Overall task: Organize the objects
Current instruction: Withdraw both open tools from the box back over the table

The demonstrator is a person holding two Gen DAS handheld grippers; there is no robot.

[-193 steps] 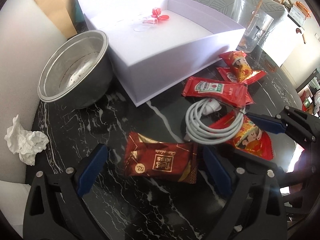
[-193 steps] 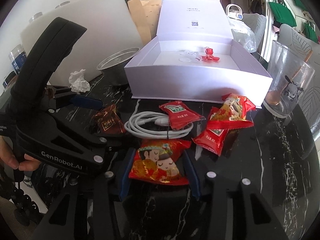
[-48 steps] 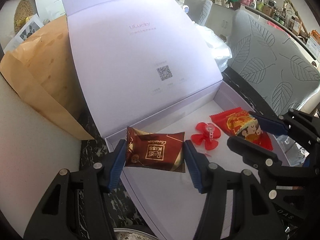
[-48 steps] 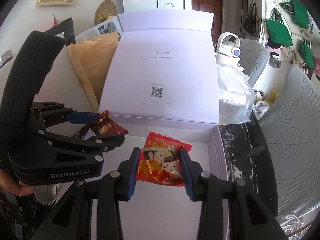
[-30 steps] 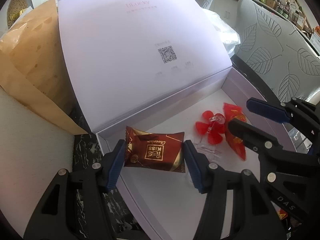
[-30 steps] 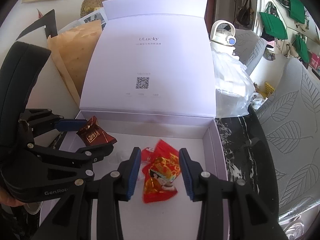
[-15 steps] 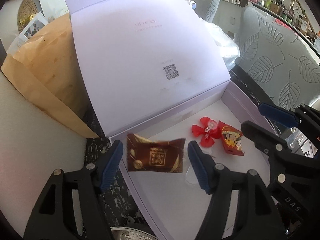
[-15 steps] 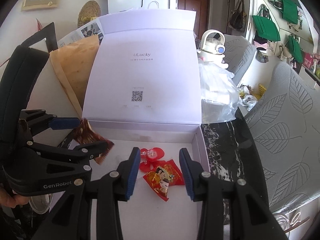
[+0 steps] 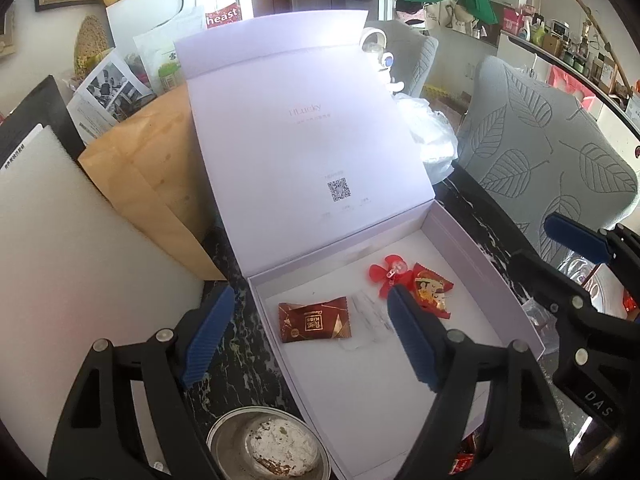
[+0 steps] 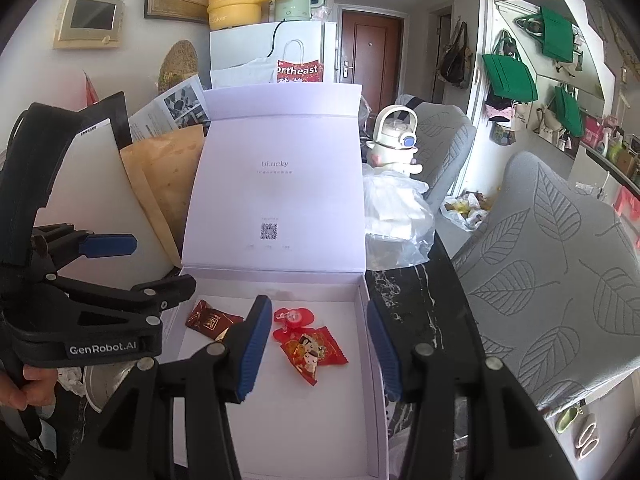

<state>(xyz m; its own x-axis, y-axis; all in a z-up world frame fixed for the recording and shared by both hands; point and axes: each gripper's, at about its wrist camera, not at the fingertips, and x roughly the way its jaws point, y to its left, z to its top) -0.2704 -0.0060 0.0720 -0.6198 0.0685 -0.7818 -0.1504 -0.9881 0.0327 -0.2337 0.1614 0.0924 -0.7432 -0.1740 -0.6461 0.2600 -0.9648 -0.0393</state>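
Left wrist view: left tool (image 9: pixel 310 338) hangs above the white box (image 9: pixel 476 248), jaws wide and just been opening, nothing gripped. Brown chocolate packet (image 9: pixel 315 322) lies flat on the box floor, seen in the gap between the blue pads (image 9: pixel 206 336) but clear of them. Red snack packet (image 9: pixel 432 289) lies further right on the same floor, touching a small red propeller toy (image 9: pixel 386 276). Some clear plastic piece sits between the two packets, can't tell what. Box lid (image 9: pixel 296 136) stands open at the back, tan paper bag (image 9: pixel 156 192) leaning left of it. Metal bowl (image 9: pixel 268 446) on the dark marble surface (image 9: pixel 248 344), just outside the box's near-left corner. Right tool visible at right edge.

Right wrist view: right tool (image 10: pixel 316 348) is also above the box (image 10: pixel 280 420), jaws part-open and just been opening, nothing between the pads. Red snack packet (image 10: pixel 314 350) lies loose on the floor below the gap, propeller toy (image 10: pixel 290 317) touching its far edge. Chocolate packet (image 10: pixel 212 320) at left near the box's back-left corner. Left tool (image 10: pixel 160 268) spread wide on the left, a hand (image 10: pixel 18 384) on its grip.
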